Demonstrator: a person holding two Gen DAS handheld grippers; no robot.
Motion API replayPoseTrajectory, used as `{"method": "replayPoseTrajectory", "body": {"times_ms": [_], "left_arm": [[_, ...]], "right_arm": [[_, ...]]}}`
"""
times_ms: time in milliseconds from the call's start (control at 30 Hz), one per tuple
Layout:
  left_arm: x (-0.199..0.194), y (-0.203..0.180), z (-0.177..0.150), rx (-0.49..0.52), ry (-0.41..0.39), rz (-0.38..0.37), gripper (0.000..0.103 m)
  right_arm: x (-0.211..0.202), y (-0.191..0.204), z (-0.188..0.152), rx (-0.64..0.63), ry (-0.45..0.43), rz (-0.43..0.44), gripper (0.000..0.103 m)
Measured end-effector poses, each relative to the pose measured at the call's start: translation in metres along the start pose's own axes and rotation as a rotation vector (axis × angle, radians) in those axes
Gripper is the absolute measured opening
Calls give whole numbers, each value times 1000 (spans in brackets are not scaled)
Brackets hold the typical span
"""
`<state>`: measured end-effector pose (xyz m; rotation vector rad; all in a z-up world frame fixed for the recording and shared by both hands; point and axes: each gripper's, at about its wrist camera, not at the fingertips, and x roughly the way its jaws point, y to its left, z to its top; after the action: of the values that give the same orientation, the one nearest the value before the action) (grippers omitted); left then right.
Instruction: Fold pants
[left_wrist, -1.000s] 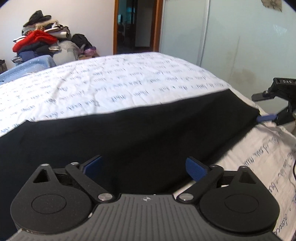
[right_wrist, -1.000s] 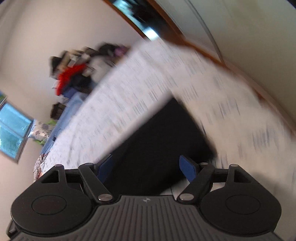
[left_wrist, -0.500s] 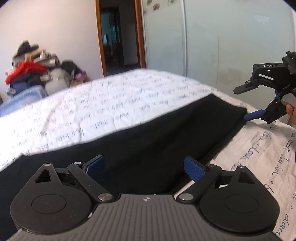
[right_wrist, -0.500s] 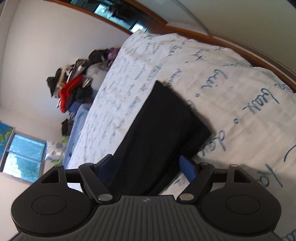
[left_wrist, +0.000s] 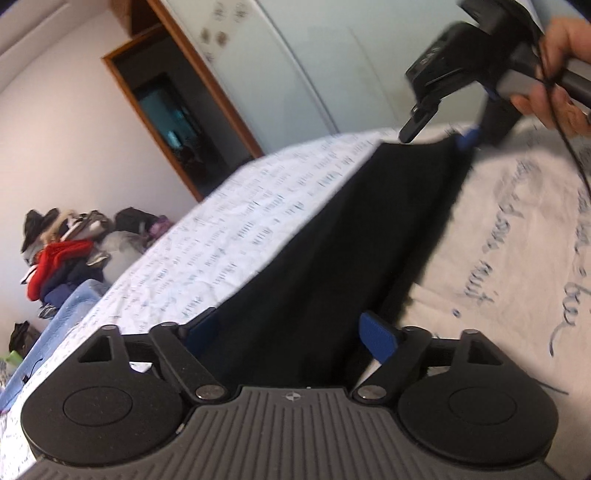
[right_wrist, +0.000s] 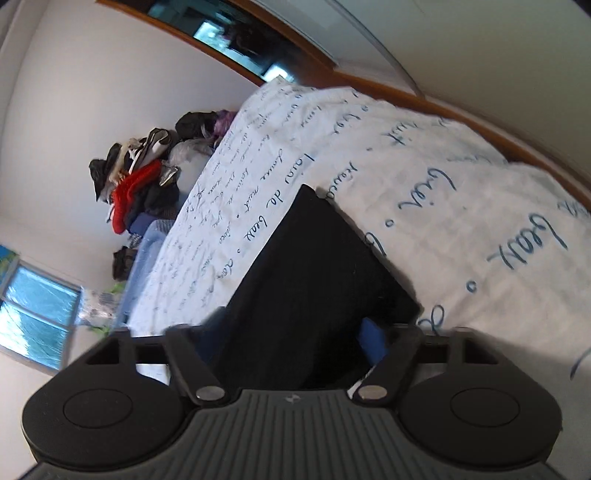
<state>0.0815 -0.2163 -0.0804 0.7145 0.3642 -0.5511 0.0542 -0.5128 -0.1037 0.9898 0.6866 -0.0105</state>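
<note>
1. The black pants (left_wrist: 332, 254) are seen laid long on the bed (left_wrist: 517, 240)
2. Both ends should be pinched squarely; the left tongs (left_wrist: 291, 332) and right tongs (right_wrist: 291, 332) are held apart

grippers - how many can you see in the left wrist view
2. The left gripper fills the bottom of the frame, fingers spread over the black pants. The right gripper is at top right, at the pants' far end.
</note>
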Motion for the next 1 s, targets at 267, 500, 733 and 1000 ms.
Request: {"method": "replayPoseTrajectory", "body": {"times_ms": [267, 500, 733, 1000], "left_arm": [[8, -15, 4, 114, -10, 37, 84], [13, -16, 6, 171, 26, 0, 84], [25, -24, 15, 246, 82, -55, 28], [22, -18, 20, 239, 134, -134, 3]], "right_arm": [[3, -12, 0, 26, 23, 28, 51], [3, -17, 0, 48, 30, 46, 51], [1, -4, -5, -34, -42, -30, 21], [-2, -10, -7, -31, -80, -10, 9]]}}
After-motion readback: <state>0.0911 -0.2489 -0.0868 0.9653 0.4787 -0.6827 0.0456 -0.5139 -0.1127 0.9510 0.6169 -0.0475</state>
